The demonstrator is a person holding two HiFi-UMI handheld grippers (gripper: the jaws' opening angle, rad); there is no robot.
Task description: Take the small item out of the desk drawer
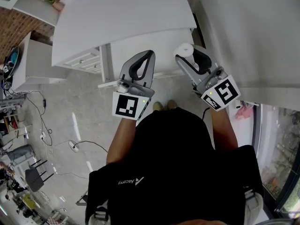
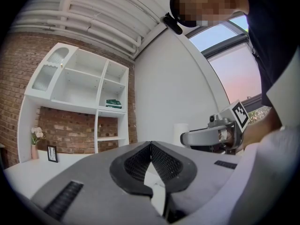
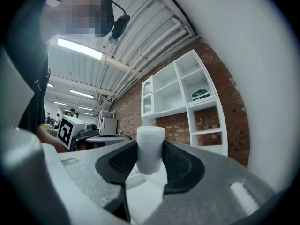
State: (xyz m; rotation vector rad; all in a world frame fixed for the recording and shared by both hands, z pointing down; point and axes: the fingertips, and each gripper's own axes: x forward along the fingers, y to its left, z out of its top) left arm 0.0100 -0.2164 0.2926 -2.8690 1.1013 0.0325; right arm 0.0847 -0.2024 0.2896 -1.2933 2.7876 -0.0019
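Head view: we hold both tongs at the front edge of the white counter (image 1: 122, 27), small white cylinder (image 1: 186, 49) poking from the right tongs (image 1: 191, 55). Left gripper view: left tongs (image 2: 150, 145) pinched together, nothing between. Right gripper view: right tongs (image 3: 150, 157) squeeze the cylinder (image 3: 150, 146), upright.

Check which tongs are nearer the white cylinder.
Right. The right tongs grip the white cylinder between their pads. The left tongs are shut with nothing between them, apart from it on its left side.
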